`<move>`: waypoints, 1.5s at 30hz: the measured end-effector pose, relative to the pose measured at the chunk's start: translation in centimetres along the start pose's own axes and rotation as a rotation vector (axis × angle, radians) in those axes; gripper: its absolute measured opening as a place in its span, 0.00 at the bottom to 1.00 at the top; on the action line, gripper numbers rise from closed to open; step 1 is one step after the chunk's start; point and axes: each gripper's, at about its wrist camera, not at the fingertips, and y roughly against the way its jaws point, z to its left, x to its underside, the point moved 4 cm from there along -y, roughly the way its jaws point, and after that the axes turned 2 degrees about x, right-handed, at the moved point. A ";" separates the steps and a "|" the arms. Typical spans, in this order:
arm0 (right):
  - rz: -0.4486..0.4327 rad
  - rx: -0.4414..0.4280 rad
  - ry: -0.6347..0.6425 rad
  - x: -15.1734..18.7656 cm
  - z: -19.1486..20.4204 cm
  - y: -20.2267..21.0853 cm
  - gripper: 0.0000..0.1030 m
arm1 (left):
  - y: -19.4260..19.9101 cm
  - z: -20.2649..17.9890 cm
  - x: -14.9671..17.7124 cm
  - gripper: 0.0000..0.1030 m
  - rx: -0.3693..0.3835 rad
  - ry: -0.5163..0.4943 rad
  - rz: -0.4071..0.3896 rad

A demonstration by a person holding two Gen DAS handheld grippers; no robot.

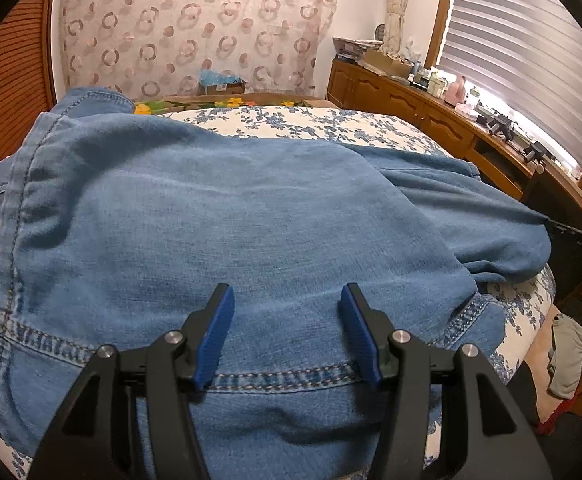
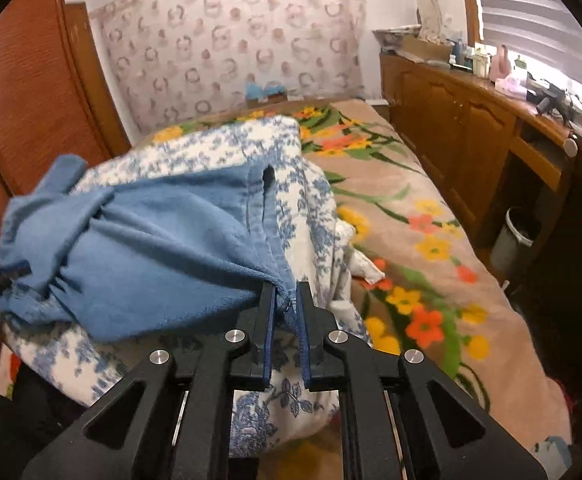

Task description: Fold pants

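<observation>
Currently the pants [image 1: 219, 208] are lying across the blue-flowered quilt [image 1: 331, 124] on the bed; left hand-held gripper [image 1: 287, 300] hovering spread above the waistband, right hand-held gripper [image 2: 284, 292] pinching a hem edge. Denim looks soft, floppy, moderately heavy; stitched seams probably offering the firmest hold.

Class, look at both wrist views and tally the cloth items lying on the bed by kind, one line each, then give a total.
Pants: 1
Blue-and-white floral quilts: 1
Orange-and-yellow flowered blankets: 1
Total: 3
The right gripper pinches the pants' edge; the left gripper is open above them.
</observation>
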 end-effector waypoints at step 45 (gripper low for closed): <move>-0.171 -0.232 0.027 -7.2 9.6 2.4 0.06 | 7.2 1.3 -0.8 0.56 -0.164 -0.045 -0.129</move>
